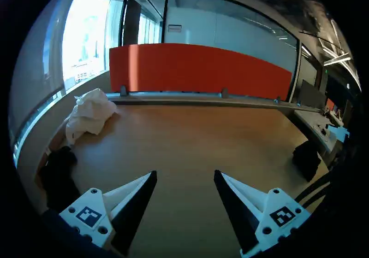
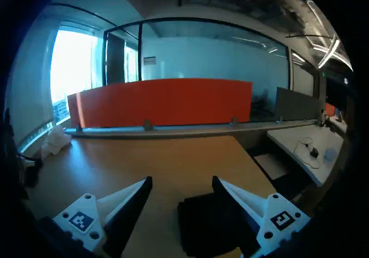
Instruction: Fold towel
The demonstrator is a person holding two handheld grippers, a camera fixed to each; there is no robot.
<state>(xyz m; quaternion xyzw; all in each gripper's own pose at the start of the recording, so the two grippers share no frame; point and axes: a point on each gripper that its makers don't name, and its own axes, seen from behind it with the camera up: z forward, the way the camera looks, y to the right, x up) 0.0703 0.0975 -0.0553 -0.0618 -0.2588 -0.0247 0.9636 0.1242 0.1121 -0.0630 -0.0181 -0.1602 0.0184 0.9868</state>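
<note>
A crumpled white towel lies at the far left of the wooden table, close to the orange divider; in the right gripper view the same white towel is small and far off to the left. My left gripper is open above bare wood, well short of the towel, with nothing between its fingers. My right gripper is also open and holds nothing. A dark folded cloth lies flat on the table just below and ahead of its right finger.
An orange divider on a metal rail closes the table's far edge. A dark bundle sits at the table's left edge and another dark stack at its right edge. A white desk stands beyond the table's right side.
</note>
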